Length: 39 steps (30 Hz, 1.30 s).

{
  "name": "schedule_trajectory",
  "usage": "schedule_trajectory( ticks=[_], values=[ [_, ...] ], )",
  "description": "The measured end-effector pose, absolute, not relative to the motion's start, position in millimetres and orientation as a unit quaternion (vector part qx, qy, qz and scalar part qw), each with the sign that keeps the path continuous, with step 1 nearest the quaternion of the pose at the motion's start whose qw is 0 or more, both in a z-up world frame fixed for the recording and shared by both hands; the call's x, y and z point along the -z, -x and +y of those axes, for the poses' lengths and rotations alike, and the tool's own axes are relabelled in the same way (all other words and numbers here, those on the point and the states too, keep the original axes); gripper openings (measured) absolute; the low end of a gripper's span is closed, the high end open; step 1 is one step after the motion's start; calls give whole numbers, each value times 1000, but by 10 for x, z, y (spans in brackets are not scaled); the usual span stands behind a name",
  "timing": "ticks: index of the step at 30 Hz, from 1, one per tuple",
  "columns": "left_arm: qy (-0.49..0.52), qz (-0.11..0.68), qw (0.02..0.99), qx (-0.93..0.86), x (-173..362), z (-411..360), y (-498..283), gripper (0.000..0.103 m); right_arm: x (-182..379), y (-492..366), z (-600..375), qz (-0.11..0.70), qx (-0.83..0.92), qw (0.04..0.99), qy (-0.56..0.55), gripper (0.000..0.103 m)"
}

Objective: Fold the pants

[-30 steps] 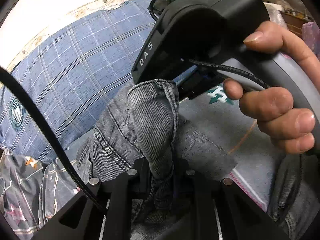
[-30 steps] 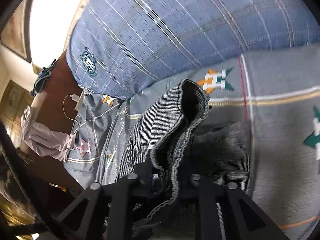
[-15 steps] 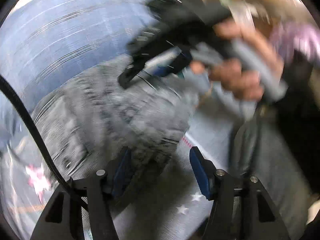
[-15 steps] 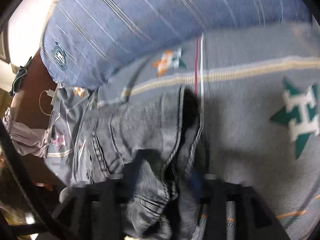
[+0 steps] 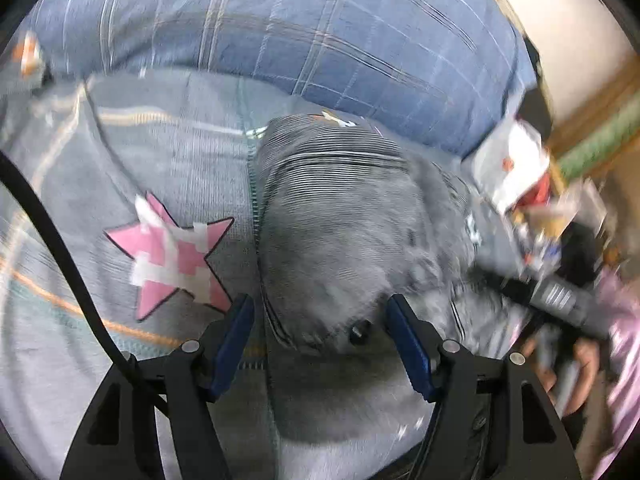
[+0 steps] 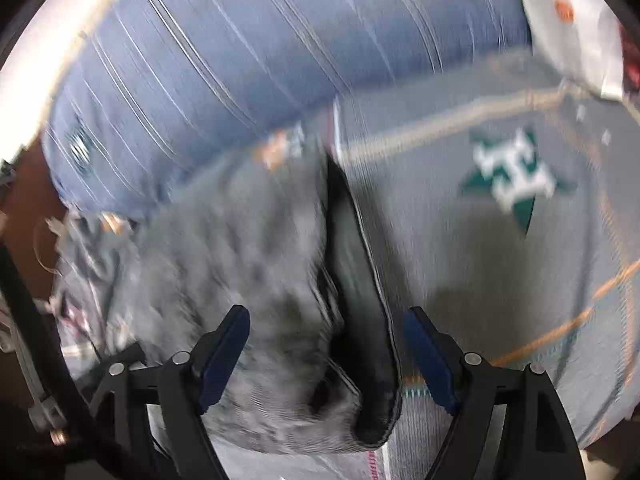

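From the left, the left tongs stand spread wide, their blue pads clear of the cloth; they have just been opening, and the grey pants lie loose between the fingers rather than gripped. The pants sit in a rounded heap on the bed sheet, beside a pink star printed on it, with a blue plaid pillow bulging just behind. I take it the heap looks so bunched because the fabric has been let go onto itself, a fold laid over. Further right in that view a hand grips the other tool's handle, blurred. Over on the right side, the right tongs are likewise released and have just been opening; the pants lie between and below their fingers, a dark folded edge running up the middle, untouched by either pad as far as the blur lets me judge. A green star marks the sheet beside it. Both tools point down at the cloth, probably so the fold settles flat before it is taken up again.
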State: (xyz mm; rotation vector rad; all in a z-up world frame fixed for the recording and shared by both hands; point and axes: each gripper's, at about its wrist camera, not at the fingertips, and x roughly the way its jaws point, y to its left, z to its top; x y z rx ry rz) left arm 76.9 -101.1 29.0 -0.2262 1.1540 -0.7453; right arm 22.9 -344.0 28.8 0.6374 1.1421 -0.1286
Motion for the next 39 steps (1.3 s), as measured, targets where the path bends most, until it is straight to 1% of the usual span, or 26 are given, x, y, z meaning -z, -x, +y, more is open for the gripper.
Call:
schedule_trajectory(
  ticks=[1,2,3,4,7,9,10,11,12,13,14,15,16,17,22,24,27,30,32,34,36,39],
  values=[
    [119,544,758,341,-159,-1012,-806,68,-164,-232,-3477,552,61,775,-303,81],
    [130,553,748,342,-80,-1012,-824,62,-80,-238,-3512,561,60,761,-319,74],
    [151,557,737,352,-39,-999,-829,58,-81,-242,-3547,556,53,760,-333,67],
    [155,557,734,355,-31,-1000,-834,57,-146,-255,-3542,544,34,768,-337,53],
    [171,553,735,353,-85,-976,-873,57,-207,-284,-3469,543,13,775,-323,53],
    [186,558,733,341,-5,-989,-930,58,-118,-318,-3474,550,4,765,-334,57],
    [193,561,731,339,55,-978,-968,58,-76,-328,-3520,548,2,760,-351,65],
    [203,563,727,337,89,-983,-976,57,-28,-349,-3584,546,-3,753,-367,66],
    [208,561,726,338,77,-978,-999,56,2,-359,-3622,546,-10,748,-378,65],
    [208,559,727,340,27,-939,-951,48,-3,-369,-3608,544,-12,750,-375,57],
    [206,553,729,347,-6,-942,-922,36,-24,-377,-3590,543,-14,755,-367,46],
    [209,547,729,354,-47,-905,-906,33,-33,-422,-3638,542,-20,760,-358,40],
    [211,538,731,362,-90,-901,-903,28,-97,-423,-3593,535,-22,772,-343,33],
    [211,524,735,375,-171,-887,-859,25,-164,-418,-3563,527,-23,783,-330,30],
    [221,457,757,411,-501,-674,-708,22,-395,-394,-3360,489,-77,811,-311,26],
    [224,446,766,405,-585,-566,-735,22,-451,-390,-3279,478,-87,820,-303,25],
    [240,427,775,398,-739,-347,-732,22,-673,-443,-3081,452,-93,840,-284,25],
    [235,399,794,393,-987,-135,-707,22,-953,-529,-2937,428,-104,854,-277,25],
    [239,397,798,385,-1074,-67,-772,22,-1059,-562,-2823,419,-115,855,-283,25],
    [238,407,799,373,-1018,-7,-878,22,-1096,-661,-2743,414,-124,854,-290,25],
    [239,425,796,359,-866,42,-997,22,-1001,-749,-2699,413,-123,850,-303,25],
    [245,474,781,324,-371,55,-1199,22,-633,-823,-2663,440,-110,836,-310,25]
  ],
)
